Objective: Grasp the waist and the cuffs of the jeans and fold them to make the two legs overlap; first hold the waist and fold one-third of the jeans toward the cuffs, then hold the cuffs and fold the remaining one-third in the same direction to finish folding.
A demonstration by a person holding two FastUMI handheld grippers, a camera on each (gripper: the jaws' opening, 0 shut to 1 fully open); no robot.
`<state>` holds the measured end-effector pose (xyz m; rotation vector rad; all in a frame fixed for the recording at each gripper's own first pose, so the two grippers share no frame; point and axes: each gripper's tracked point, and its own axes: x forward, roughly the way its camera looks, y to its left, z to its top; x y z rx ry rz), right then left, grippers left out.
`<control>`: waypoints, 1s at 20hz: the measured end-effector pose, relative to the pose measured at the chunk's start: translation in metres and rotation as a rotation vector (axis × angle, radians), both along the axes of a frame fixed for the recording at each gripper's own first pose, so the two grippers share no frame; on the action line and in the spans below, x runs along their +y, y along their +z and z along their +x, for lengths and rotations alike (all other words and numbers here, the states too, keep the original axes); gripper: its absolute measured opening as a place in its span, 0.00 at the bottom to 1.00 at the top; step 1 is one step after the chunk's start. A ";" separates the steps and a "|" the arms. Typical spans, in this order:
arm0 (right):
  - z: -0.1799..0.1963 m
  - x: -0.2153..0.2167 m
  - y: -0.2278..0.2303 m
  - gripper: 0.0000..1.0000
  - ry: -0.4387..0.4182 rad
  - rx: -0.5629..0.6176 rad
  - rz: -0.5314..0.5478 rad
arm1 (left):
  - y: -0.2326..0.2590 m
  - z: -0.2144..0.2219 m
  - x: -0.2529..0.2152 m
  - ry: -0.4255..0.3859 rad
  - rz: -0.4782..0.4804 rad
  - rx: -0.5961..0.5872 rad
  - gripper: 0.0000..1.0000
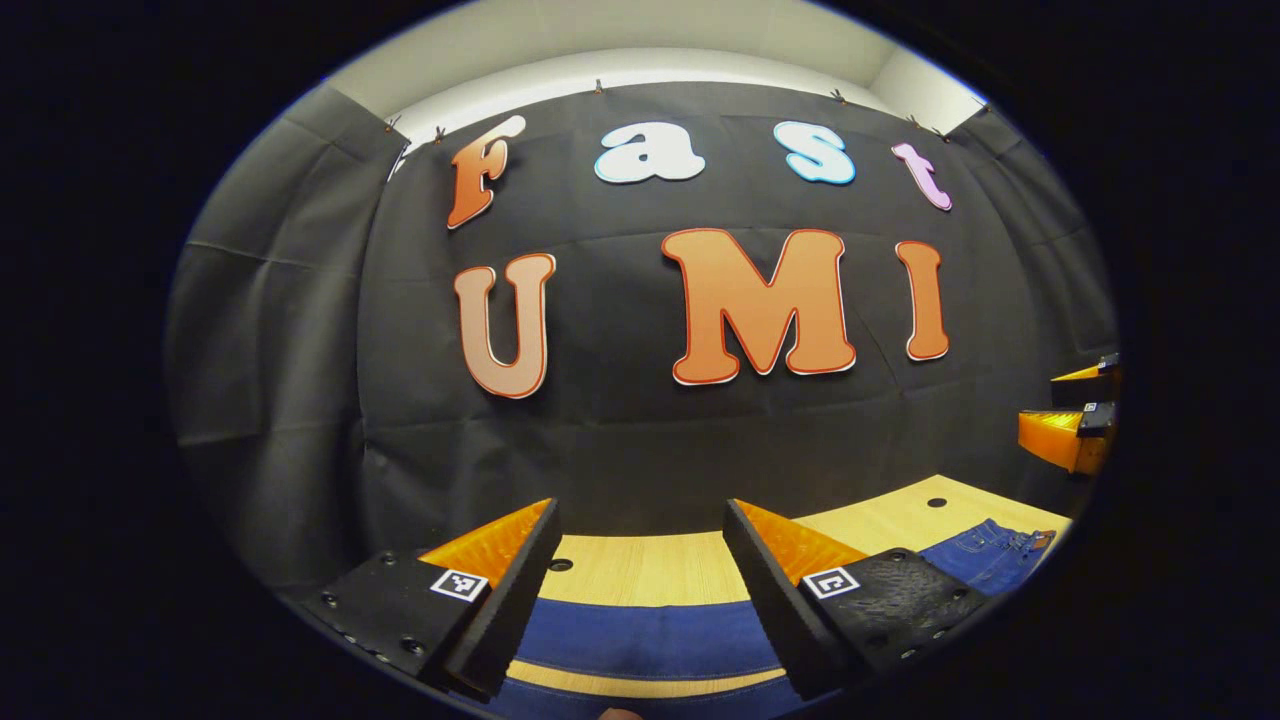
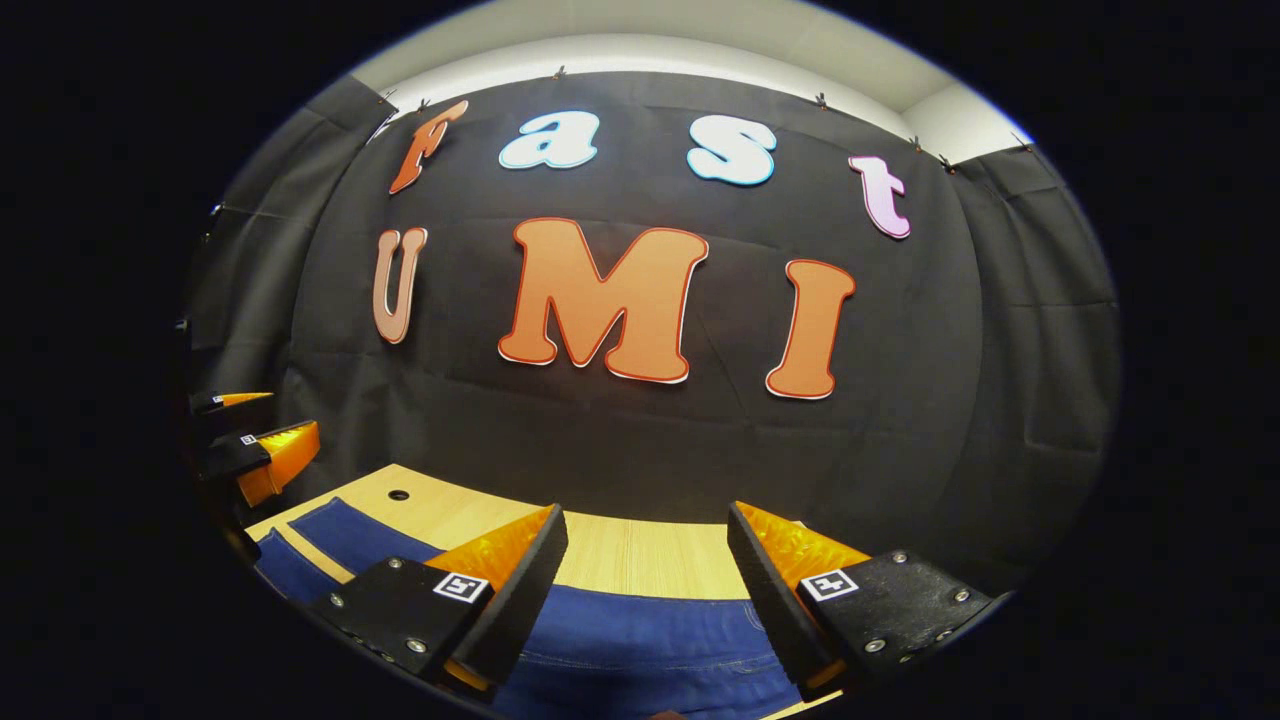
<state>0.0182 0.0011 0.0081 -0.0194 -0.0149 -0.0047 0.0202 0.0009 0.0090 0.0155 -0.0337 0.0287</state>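
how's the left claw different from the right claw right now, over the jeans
The left claw hangs above the two legs of the jeans, with a strip of table between them. The right claw hangs above one broad, unbroken stretch of denim. Both are open, holding nothing.

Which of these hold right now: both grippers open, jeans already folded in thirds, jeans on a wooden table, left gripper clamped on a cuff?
1. Both grippers are open. True: the left gripper and the right gripper each show a wide gap between their fingers.
2. The jeans are folded in thirds. False: they lie spread out, both legs apart.
3. The jeans lie on a wooden table. True.
4. The left gripper clamps a cuff. False: it holds nothing.
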 end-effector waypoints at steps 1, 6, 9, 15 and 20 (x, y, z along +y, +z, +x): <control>0.000 -0.002 -0.002 0.98 -0.002 0.004 0.001 | -0.003 0.001 -0.003 -0.007 -0.007 0.003 0.98; -0.006 -0.013 -0.007 0.98 -0.029 0.017 -0.003 | -0.006 0.004 -0.008 -0.024 -0.038 0.017 0.98; -0.009 -0.019 -0.011 0.98 -0.042 0.021 -0.004 | -0.010 0.003 -0.009 -0.025 -0.037 0.023 0.98; -0.010 -0.034 -0.029 0.98 -0.066 0.071 0.022 | -0.021 -0.001 0.016 0.029 -0.041 0.057 0.99; -0.008 -0.063 -0.061 0.98 -0.090 0.167 0.081 | -0.046 -0.014 0.078 0.195 -0.058 0.107 0.99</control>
